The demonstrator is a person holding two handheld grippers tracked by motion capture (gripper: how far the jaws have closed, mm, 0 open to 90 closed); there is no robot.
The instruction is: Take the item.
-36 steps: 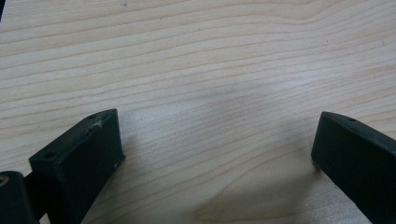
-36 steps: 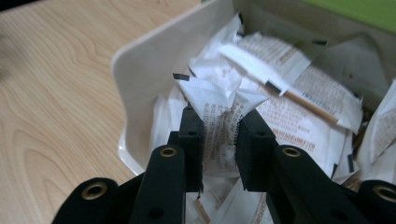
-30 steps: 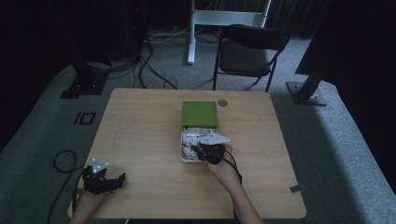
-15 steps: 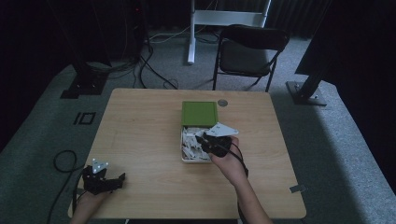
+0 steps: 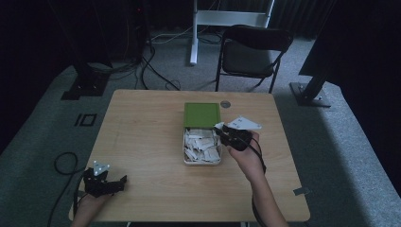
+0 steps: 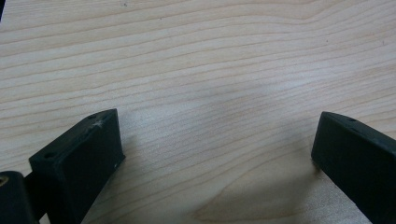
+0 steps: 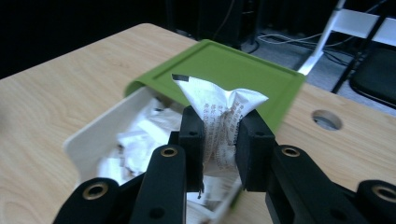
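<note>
A white box (image 5: 186, 160) full of several white packets sits mid-table, its green lid (image 5: 202, 115) slid back toward the far edge. My right gripper (image 5: 222, 134) hovers over the box's right rim, shut on a white printed packet (image 7: 219, 116) lifted above the box (image 7: 88, 135); the green lid (image 7: 233, 70) lies just behind it. My left gripper (image 5: 124, 179) rests near the table's front left corner. Its jaws stand wide apart over bare wood, with the fingers (image 6: 81, 158) holding nothing.
The wooden table (image 5: 142, 137) has a round cable hole (image 5: 225, 104) just behind the lid. A folding chair (image 5: 253, 52) stands beyond the far edge. Cables (image 5: 156, 71) and stand bases lie on the grey carpet.
My right gripper has risen from inside the box and moved right and back, carrying a packet. The left gripper has stayed put.
</note>
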